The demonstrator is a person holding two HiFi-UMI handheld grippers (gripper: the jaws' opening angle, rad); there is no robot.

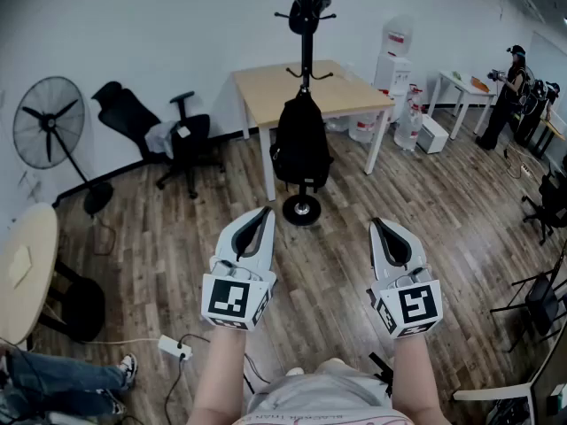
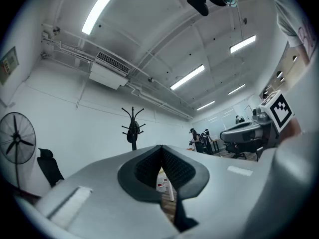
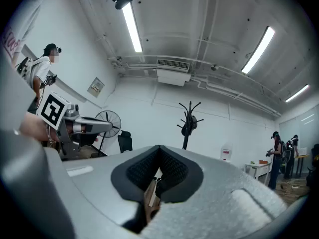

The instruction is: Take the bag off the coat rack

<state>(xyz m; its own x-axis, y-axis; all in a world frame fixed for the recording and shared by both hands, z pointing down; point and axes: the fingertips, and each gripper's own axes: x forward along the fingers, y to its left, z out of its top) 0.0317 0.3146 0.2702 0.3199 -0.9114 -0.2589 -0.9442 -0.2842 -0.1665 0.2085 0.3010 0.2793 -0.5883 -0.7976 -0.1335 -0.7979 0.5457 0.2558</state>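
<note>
Head view: black fabric backpack [image 1: 301, 144] hangs on black coat rack [image 1: 306, 25].
Gripper views: rack top only; left tool [image 1: 262, 212], right tool [image 1: 379, 225] clenched, empty.

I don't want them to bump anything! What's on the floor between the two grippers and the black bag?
Head view: between the left gripper, right gripper and bag, just wooden floor and the coat rack's round base.

The left gripper [image 2: 162, 151] fills the lower frame, its jaws pressed together with nothing between the dark ribbed pads [image 2: 174, 169]. Beyond their tips the coat rack [image 2: 133, 133] stands upright against the white wall [image 2: 75, 128], a dark thing [image 2: 133, 130] hanging among its hooks. A fan [image 2: 16, 142] and a black chair [image 2: 48, 166] stand left. The right gripper [image 2: 244, 131] is at the right edge.
</note>
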